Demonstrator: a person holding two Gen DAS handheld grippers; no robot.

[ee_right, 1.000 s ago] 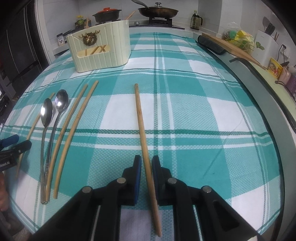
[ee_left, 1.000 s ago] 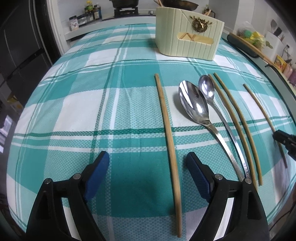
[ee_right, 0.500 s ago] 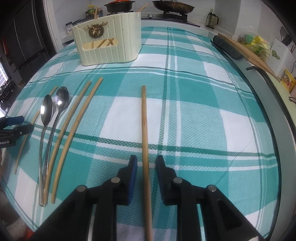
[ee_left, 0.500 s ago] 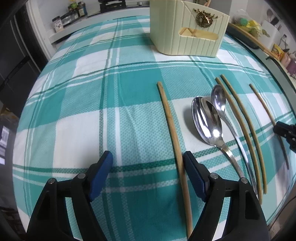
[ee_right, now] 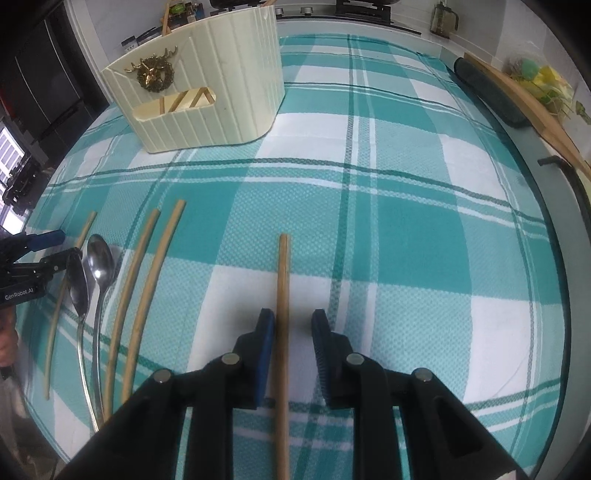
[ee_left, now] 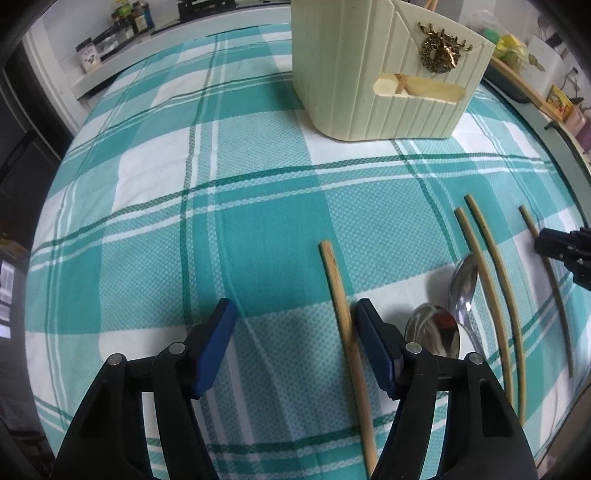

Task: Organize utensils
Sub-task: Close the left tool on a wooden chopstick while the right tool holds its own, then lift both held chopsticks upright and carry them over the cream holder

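Left gripper [ee_left: 295, 347] closing; chopstick [ee_left: 345, 321] seemingly touching right pad.

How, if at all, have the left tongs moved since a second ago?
Yes. The left tongs moved toward the cream holder, now larger; their jaws are closing with a chopstick between them.

A teal and white plaid tablecloth [ee_right: 424, 229] covers the bench. Behind it runs a white kitchen counter [ee_left: 110, 74] carrying small spice jars [ee_left: 129, 24] and a black gas stove [ee_right: 369, 7], with a glass jug [ee_right: 445, 18] at the far right corner. A wooden board [ee_right: 524, 103] lies along the right side beside a dark rolled mat [ee_right: 487, 92]. Dark cabinet fronts [ee_right: 48, 96] stand at the left, where daylight enters low through a window [ee_right: 9, 155].
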